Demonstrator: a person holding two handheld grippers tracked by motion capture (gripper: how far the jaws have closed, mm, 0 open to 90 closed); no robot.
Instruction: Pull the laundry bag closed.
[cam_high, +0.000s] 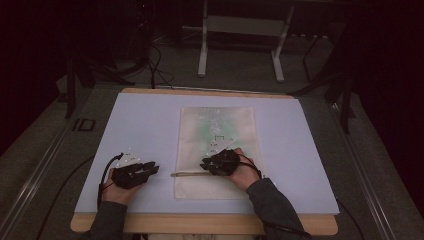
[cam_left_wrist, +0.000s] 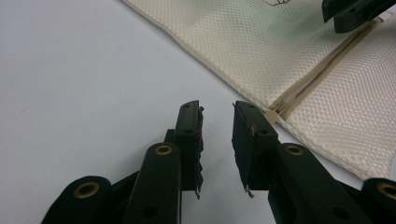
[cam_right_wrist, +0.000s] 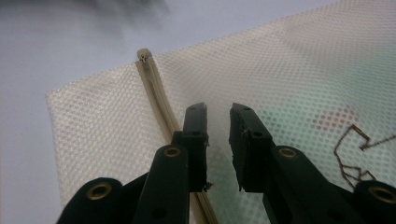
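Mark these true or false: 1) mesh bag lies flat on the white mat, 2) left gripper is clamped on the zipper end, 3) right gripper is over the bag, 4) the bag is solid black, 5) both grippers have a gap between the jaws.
1) True. The mesh bag lies flat on the white mat.
2) False. The left gripper sits over bare mat beside the zipper end, its jaws apart with nothing between them.
3) True. The right gripper hovers over the bag, next to the zipper.
4) False. It is cream-white mesh, with something greenish showing through.
5) True. Each gripper view shows a clear gap.
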